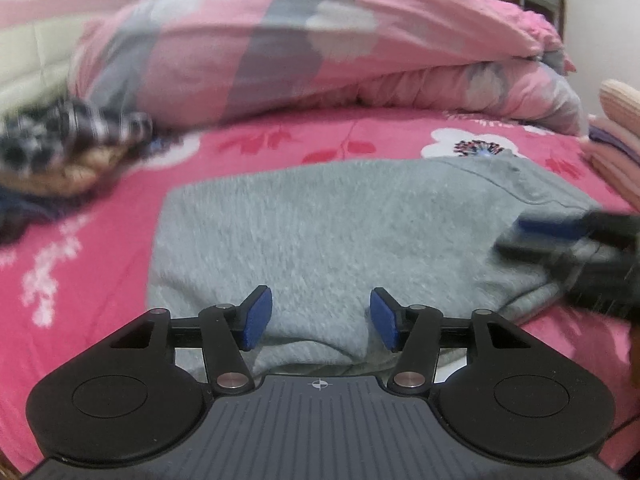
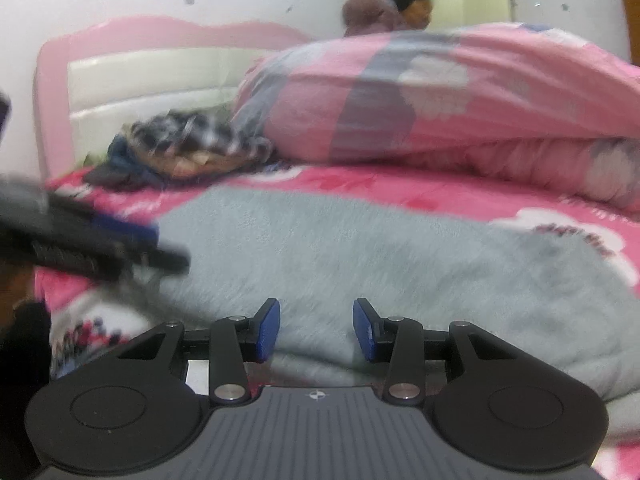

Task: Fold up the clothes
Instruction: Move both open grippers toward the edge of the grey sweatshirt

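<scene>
Grey top (image 1: 320,220) lay flat on the pink sheet (image 1: 100,248), soft, limp, fleecy, likely light; both grippers, left (image 1: 321,318) and right (image 2: 316,330), stood parted with the near hem between, unpinched — I'd grab hem corners

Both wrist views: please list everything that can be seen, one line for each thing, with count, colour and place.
grey garment: one, grey, spread on the bed sheet just ahead of both tongs
bed sheet: one, deep pink with white flowers, under the garment
quilt: one, pink with grey and white patches, piled behind the garment
clothes heap: one, checked black-white with dark blue and tan, at the quilt's left end
folded clothes: one stack, pale pink and cream, right edge of left view
headboard: one, pink frame, white panels, far left
left tongs: one pair, black, blue pads, apart over the garment
right tongs: one pair, black, blue pads, apart over the garment
</scene>
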`<state>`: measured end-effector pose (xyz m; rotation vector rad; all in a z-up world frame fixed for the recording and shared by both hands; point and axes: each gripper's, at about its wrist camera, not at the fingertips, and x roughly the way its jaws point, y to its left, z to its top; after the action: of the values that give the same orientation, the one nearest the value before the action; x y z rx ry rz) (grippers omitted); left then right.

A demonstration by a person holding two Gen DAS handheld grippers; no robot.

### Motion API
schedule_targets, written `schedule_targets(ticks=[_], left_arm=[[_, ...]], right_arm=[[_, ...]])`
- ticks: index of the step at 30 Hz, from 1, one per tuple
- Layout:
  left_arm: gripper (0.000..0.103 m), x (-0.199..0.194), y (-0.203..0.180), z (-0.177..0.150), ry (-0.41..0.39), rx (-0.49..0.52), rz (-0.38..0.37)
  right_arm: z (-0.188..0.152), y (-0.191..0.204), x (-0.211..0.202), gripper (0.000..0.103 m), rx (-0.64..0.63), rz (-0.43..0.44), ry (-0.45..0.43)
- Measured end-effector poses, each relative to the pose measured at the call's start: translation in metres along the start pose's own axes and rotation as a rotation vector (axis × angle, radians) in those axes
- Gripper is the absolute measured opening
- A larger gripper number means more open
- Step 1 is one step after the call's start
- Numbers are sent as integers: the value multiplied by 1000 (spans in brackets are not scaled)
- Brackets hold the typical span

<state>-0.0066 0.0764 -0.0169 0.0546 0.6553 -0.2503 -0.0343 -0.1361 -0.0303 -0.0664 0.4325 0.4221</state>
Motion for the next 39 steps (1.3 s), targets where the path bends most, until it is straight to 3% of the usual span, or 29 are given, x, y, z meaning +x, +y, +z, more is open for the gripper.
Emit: schedule_targets(ticks=[2,3,5,8,11,14,17,22,39], left_arm=[[62,7,3,1,25,-26,-6],[63,9,4,1,35,-34,-8],[66,12,5,0,48,-47,-12],[74,15,4,0,59,-59,-17],[79,17,1,2,71,-53,-5],[92,19,-1,3,80,-40,16],[99,21,-3,4,92,-37,40],[102,22,-4,5,104,-45,59],[103,24,-14,9,137,-26,123]], right_arm=[[13,-15,-3,49,14,-89,-13],[17,-25,-1,56,25,-146,-7],[16,-51,9,66,70,-267,49],[-15,-76,32,69,76,-360,147],[-16,-66,34,72,18,-390,146],[-19,-66,30,76,25,-367,127],[-21,-65,25,103,27,-318,117],[-22,-61,22,103,27,-259,119],[-20,-56,27,103,-2,-280,153]])
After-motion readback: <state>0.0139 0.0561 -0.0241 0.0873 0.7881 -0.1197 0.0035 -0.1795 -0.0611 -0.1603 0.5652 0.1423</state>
